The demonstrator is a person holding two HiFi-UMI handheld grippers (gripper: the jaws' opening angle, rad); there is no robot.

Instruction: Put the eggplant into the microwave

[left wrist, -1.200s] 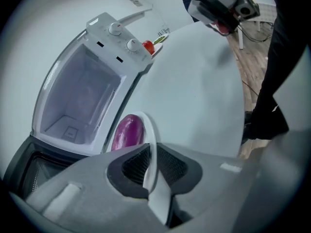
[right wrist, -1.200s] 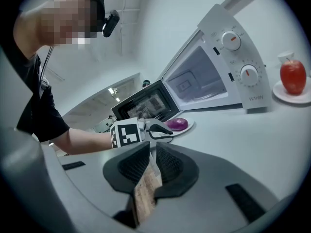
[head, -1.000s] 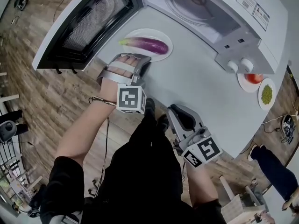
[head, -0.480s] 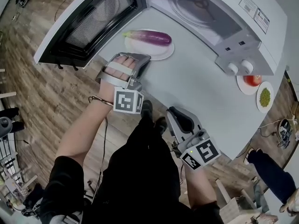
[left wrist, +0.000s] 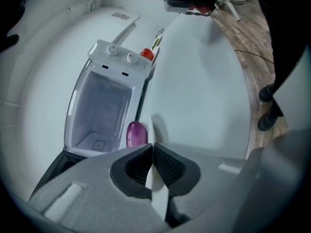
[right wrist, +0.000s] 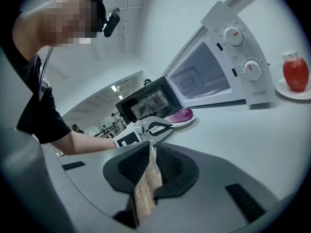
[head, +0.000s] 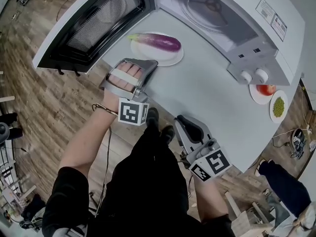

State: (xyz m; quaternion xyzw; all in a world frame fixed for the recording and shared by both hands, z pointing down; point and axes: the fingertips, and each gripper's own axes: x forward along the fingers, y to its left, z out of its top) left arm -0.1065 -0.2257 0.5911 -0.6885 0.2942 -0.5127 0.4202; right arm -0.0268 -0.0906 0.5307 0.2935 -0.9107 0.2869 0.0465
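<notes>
The eggplant (head: 157,42) is lying on a white plate (head: 170,59) in front of the open microwave (head: 217,14), not yet grasped. The left gripper (head: 147,69) is hovering just short of the plate, jaws pressed together and empty. The right gripper (head: 183,122) is idling well back, likewise closed on nothing. The approach looks to be the step in hand. Next, the left jaws will be needing to open and straddle the eggplant.
</notes>
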